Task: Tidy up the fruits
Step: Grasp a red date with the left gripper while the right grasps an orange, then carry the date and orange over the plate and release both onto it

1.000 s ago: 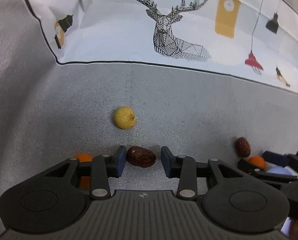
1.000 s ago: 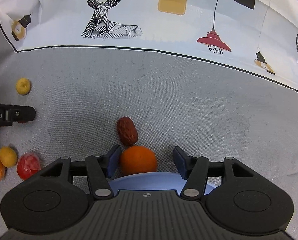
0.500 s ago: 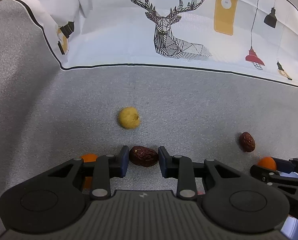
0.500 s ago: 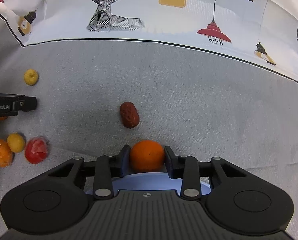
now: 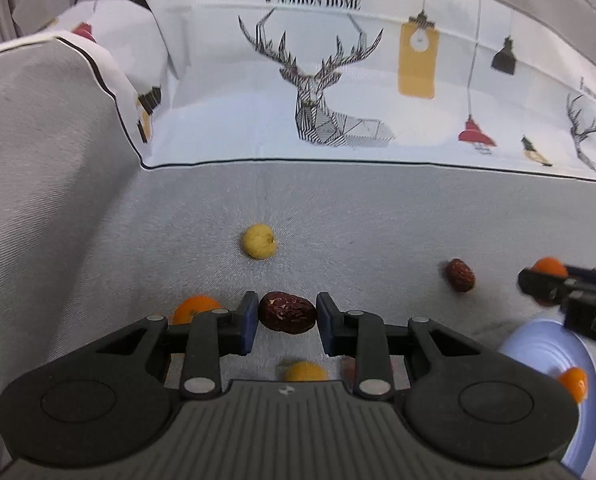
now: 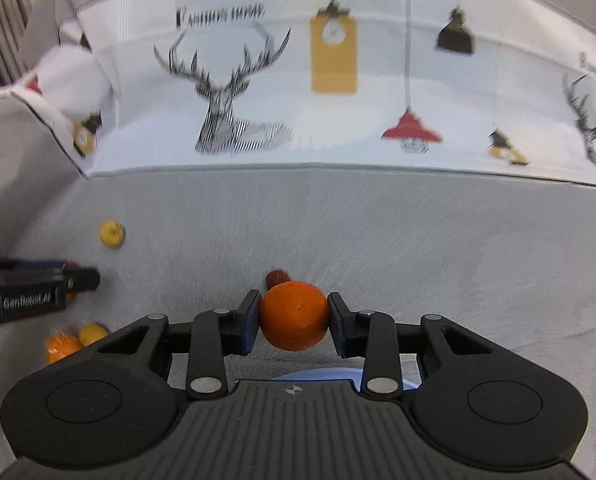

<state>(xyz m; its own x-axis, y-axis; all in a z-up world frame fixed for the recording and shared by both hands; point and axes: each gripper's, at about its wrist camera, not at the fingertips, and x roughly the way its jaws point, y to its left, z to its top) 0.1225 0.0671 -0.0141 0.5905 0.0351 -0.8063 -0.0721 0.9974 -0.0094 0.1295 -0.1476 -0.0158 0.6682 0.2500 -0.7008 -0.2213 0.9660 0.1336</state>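
Observation:
My left gripper is shut on a dark red date and holds it above the grey cloth. My right gripper is shut on an orange, lifted above the blue plate. In the left wrist view the plate sits at the right with one orange on it. A second date lies on the cloth, partly hidden behind the orange in the right wrist view. A yellow fruit lies ahead of the left gripper.
Another orange lies left of the left gripper; a yellow fruit and a red one lie under it. The printed cloth rises at the back, and grey cloth folds up at the left.
Both grippers closed on their fruit: the left on the date, the right on the orange. Both have since lifted, and the scene below has dropped away.

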